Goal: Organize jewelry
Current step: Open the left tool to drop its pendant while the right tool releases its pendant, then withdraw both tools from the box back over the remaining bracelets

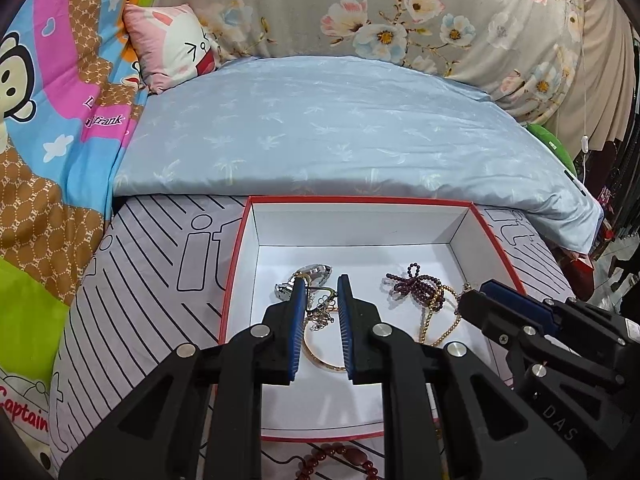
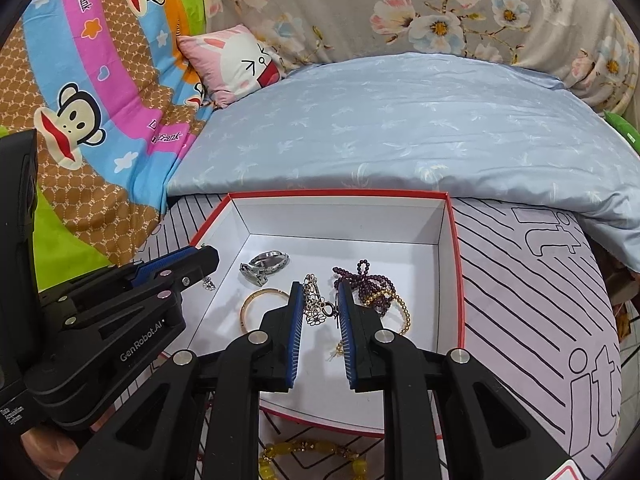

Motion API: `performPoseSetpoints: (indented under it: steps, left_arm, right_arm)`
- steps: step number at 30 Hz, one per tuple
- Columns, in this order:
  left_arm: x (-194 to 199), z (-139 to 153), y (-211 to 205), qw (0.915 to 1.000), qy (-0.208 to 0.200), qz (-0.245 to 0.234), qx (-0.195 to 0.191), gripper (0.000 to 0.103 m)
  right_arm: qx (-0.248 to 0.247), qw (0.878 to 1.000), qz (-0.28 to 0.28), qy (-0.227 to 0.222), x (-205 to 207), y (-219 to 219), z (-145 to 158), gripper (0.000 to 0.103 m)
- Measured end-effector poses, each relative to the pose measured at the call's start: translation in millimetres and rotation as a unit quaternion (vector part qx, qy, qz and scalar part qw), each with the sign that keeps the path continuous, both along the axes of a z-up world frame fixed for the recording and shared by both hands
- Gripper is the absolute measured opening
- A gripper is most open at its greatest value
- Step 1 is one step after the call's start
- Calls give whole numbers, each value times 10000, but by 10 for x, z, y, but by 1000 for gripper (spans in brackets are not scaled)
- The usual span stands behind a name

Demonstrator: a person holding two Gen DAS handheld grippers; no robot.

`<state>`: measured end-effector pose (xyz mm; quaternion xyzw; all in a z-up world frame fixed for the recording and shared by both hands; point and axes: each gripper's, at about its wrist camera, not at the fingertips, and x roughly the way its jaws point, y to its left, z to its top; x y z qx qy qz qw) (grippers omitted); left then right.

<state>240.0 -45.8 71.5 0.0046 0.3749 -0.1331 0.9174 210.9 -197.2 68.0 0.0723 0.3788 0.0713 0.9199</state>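
Observation:
A red-rimmed white box holds a silver watch, a gold bangle, a silver flower chain, a purple bead bracelet and a gold bead chain. My left gripper is open over the watch and bangle, holding nothing. My right gripper is open over the flower chain, holding nothing. A red bead bracelet and a yellow bead bracelet lie outside the box's near wall.
The box sits on a grey striped sheet. A light blue quilt lies folded behind it. A pink cartoon pillow and a colourful monkey-print blanket are at the left, floral bedding at the back.

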Motion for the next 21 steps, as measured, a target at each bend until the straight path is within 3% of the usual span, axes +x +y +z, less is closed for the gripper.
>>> performPoseSetpoints:
  steps: [3,5,8,21]
  left_arm:
    - [8,-12,-16,10000,10,-18,13,16]
    - [7,-15,-28,10000,3,23,48,17]
    - [-9,-13,-38,9999,-15,77,91,32]
    - [-260,73,-75,9998,-118,24,179,34]
  right_arm:
    - [1,10000,-21,6,2,5,-10,18]
    - [-3,10000,-84,-13,-7,-2,-10,29]
    - [2,9998,-179,-76,-62,-14,8,40]
    - [18,9996,-256,-121,-369,-50,103,42]
